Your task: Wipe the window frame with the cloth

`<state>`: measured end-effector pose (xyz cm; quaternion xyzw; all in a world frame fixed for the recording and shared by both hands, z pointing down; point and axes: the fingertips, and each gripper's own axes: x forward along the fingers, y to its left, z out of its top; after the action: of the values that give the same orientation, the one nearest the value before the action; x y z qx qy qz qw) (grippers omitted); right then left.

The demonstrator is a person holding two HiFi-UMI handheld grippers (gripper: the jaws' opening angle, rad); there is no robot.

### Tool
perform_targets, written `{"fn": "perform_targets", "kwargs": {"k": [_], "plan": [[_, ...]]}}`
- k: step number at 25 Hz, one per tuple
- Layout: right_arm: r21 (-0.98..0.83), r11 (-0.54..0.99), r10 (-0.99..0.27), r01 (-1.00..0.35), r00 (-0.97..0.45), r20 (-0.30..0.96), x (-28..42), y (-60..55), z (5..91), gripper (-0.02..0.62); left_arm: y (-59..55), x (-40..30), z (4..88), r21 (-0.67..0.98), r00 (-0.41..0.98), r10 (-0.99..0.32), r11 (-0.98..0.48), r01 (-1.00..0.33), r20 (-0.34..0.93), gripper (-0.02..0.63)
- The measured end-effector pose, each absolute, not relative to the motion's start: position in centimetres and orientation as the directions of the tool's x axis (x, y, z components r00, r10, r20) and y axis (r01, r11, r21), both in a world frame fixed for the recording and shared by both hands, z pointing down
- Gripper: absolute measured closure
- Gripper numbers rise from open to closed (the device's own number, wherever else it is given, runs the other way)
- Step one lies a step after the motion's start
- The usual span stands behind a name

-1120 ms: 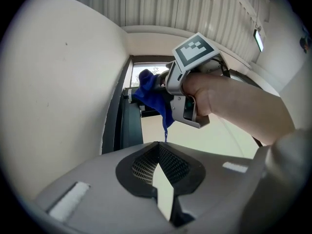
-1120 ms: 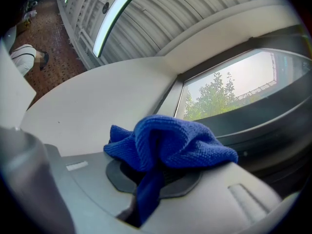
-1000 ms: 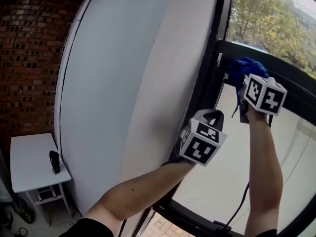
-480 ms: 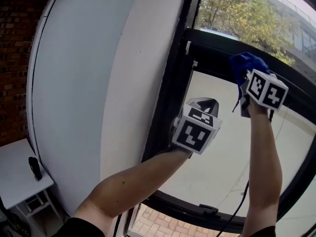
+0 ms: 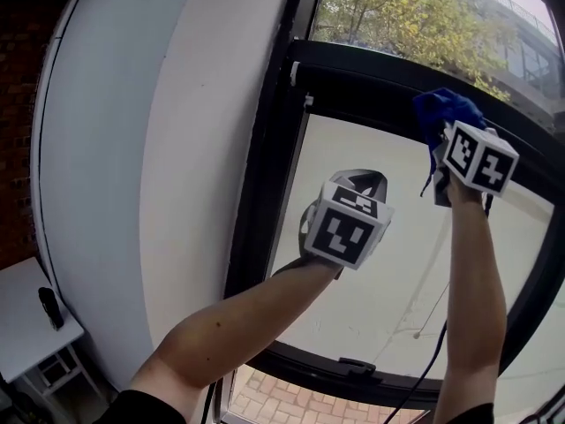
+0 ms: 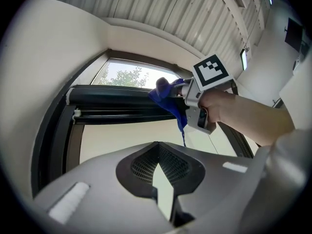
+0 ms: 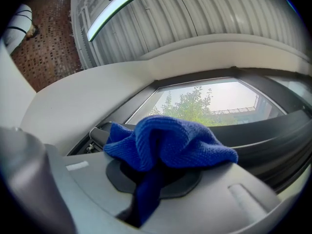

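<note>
Against window frame, right gripper clamping cloth

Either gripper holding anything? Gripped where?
Right hand-held gripper is shut on the blue cloth, pinching a bunched fold; the rest bulges above the jaws. Left hand-held gripper holds nothing, jaws together.

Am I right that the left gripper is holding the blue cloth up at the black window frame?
Not quite: it is the right gripper that holds the blue cloth up at the black window frame, as the right gripper view shows.
</note>
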<state>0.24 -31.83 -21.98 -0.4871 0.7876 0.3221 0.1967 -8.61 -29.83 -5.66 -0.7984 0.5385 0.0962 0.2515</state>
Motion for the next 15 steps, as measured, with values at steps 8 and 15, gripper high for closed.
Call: {"fn": "perform_targets", "kwargs": {"k": [8,15], "plan": [[0.349,0.303,-0.628,-0.887,-0.462,-0.627,5.8,-32.0,-22.1,0.543,-32.5,-2.3,-7.8,-0.280,0.405,-0.783,-0.303,-0.911,-0.472,0.614],[0.339,0.265,-0.622,-0.903,-0.429,-0.656,12.7,-32.0,-22.3,0.543,-34.5,4.3,-8.9,-0.286,0.448,-0.768,-0.349,-0.892,-0.458,0.614]]}}
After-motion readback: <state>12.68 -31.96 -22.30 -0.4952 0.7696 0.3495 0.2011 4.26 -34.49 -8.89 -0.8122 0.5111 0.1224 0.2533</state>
